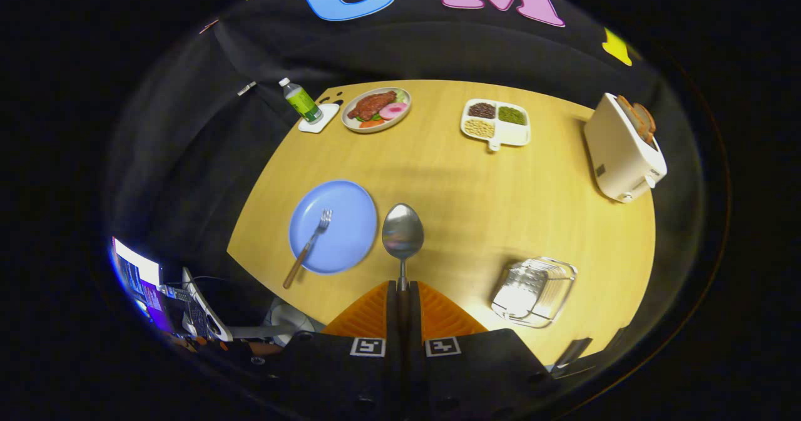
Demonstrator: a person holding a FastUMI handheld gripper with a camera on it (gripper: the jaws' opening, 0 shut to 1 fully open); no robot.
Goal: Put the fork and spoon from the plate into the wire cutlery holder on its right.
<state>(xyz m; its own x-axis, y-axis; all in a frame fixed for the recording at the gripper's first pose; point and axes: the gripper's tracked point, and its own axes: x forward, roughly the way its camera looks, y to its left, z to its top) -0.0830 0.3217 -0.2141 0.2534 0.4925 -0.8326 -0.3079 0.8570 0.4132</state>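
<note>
My gripper is shut on the spoon, gripping its handle; the metal bowl sticks out ahead of the fingers, held high above the wooden table. Left of the spoon lies the blue plate. A fork with a wooden handle rests across it, tines on the plate and handle reaching over the near rim. The wire cutlery holder stands to the right of the fingers, near the table's front edge.
At the back of the table stand a green-labelled bottle on a white coaster, a plate of food and a divided white dish of beans. A white toaster with bread stands at the far right.
</note>
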